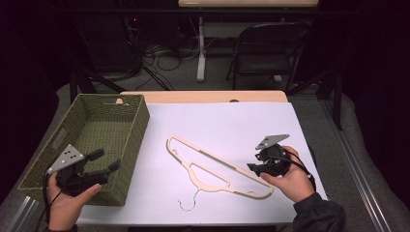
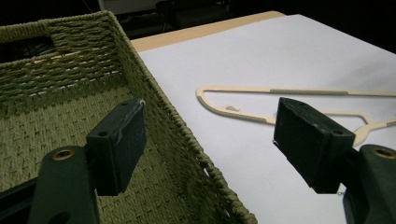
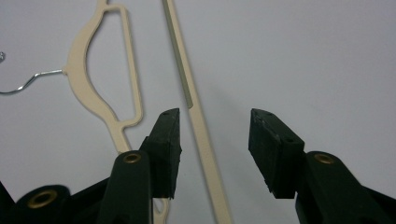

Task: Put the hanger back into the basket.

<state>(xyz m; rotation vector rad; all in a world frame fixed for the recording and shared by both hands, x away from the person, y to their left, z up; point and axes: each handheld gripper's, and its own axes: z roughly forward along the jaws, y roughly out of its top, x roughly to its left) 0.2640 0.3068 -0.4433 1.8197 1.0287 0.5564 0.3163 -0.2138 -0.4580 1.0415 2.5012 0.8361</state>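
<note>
A cream hanger (image 1: 212, 156) with a thin wire hook lies flat on the white sheet (image 1: 232, 121) in the middle of the table. My right gripper (image 1: 254, 163) hovers at the hanger's right end. In the right gripper view, the right gripper (image 3: 215, 135) is open and the hanger (image 3: 78, 70) has its straight bar running between the jaws, touching neither pad. My left gripper (image 1: 107, 160) is open and holds nothing. It sits over the right wall of the green woven basket (image 1: 140, 125). The left gripper (image 2: 212, 135) straddles the basket (image 2: 154, 98) rim, with the hanger (image 2: 299, 91) beyond.
The basket stands at the table's left and nothing lies in the part of its interior that shows. The white sheet covers most of the tabletop, with a wooden strip (image 1: 203, 96) at the far edge. A folding chair (image 1: 270, 43) and cables sit on the floor behind.
</note>
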